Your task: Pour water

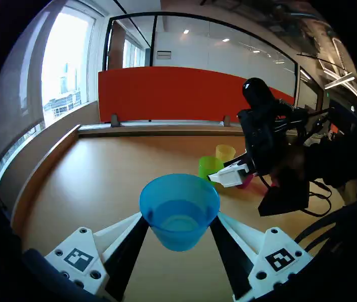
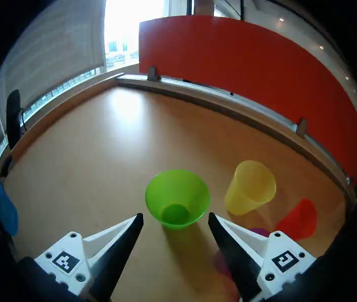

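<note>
My left gripper is shut on a translucent blue cup, held upright above the table with a little water in its bottom. A green cup stands upright on the wooden table, just ahead of my right gripper. That gripper is open with a finger on either side of the cup, and a strip of table shows between the cup and the left finger. From the left gripper view, the right gripper and the hand holding it are at the right, beside the green cup.
A yellow cup stands right of the green one. A red cup lies on its side beyond it, and a purple one shows behind the right finger. An orange partition lines the table's far edge. Windows are on the left.
</note>
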Tool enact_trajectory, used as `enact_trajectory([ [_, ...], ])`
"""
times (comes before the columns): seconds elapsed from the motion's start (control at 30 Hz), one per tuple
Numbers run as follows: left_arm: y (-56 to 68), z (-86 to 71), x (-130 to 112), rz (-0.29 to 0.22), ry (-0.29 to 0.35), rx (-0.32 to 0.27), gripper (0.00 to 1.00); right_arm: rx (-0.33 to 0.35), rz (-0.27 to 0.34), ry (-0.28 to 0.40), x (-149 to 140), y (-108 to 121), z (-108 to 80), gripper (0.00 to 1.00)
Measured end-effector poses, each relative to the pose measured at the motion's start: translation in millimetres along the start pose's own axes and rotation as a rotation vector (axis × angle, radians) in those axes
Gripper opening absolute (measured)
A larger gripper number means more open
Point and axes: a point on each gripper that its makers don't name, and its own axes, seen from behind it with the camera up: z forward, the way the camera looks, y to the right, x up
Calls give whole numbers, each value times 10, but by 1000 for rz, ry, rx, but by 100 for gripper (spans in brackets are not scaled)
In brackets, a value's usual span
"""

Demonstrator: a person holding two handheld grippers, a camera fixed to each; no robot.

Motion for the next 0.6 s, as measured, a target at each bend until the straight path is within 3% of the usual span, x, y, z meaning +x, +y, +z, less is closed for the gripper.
enact_trajectory([
  [0.6, -75, 11, -14, -8, -4, 8, 81, -27, 40, -16, -33, 20, 245, 100],
])
